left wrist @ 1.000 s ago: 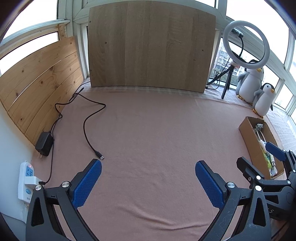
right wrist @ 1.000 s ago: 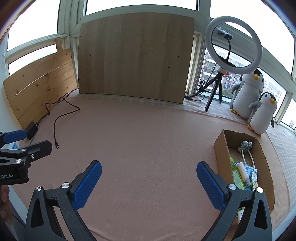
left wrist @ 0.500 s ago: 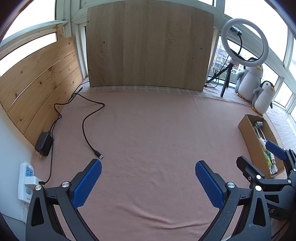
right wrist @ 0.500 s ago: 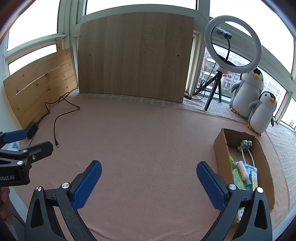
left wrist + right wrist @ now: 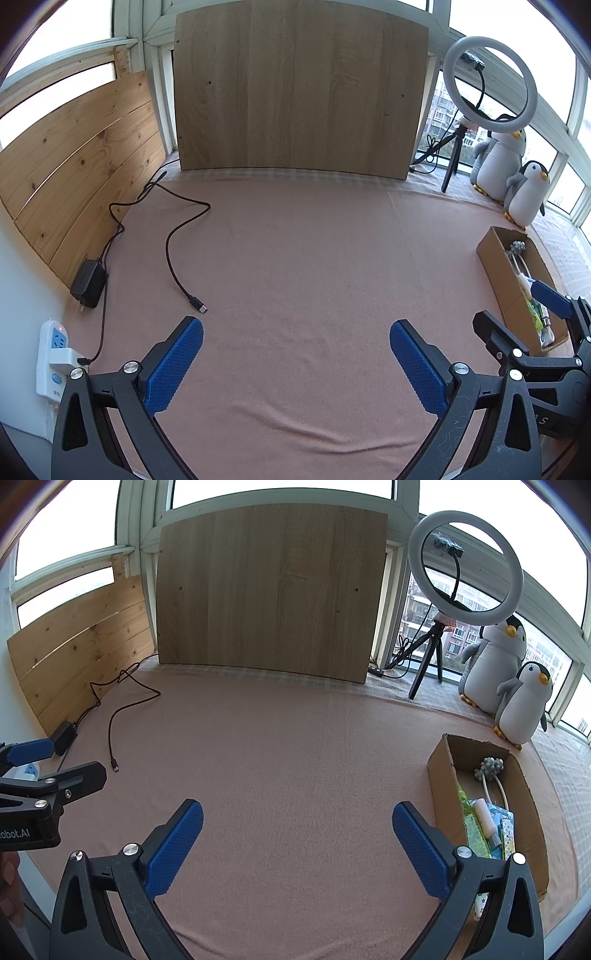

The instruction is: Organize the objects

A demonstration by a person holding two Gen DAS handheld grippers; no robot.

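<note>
At the cloth's right edge sits your cardboard box point(image 5: 441, 771), already holding a massager point(image 5: 489, 767), a tube and packets. Your right gripper point(image 5: 297, 825) and left gripper point(image 5: 295, 345) both hang wide apart, holding nothing. Judging by this, approach the box from above, slowly, avoiding the 2 plush penguins point(image 5: 524, 701).

Both grippers are the same build: black plastic arms with triangular cutouts, and a blue pad with a fine knurled texture on the inner face of each finger. The left gripper point(image 5: 295, 354) has round silver screws at the finger joints, and the black plastic looks a bit scuffed at the lower right of its own view. The right gripper point(image 5: 297, 836) matches it, and white lettering ending in "dbot.AI" shows on the left gripper's body at the left edge of the right view.
</note>
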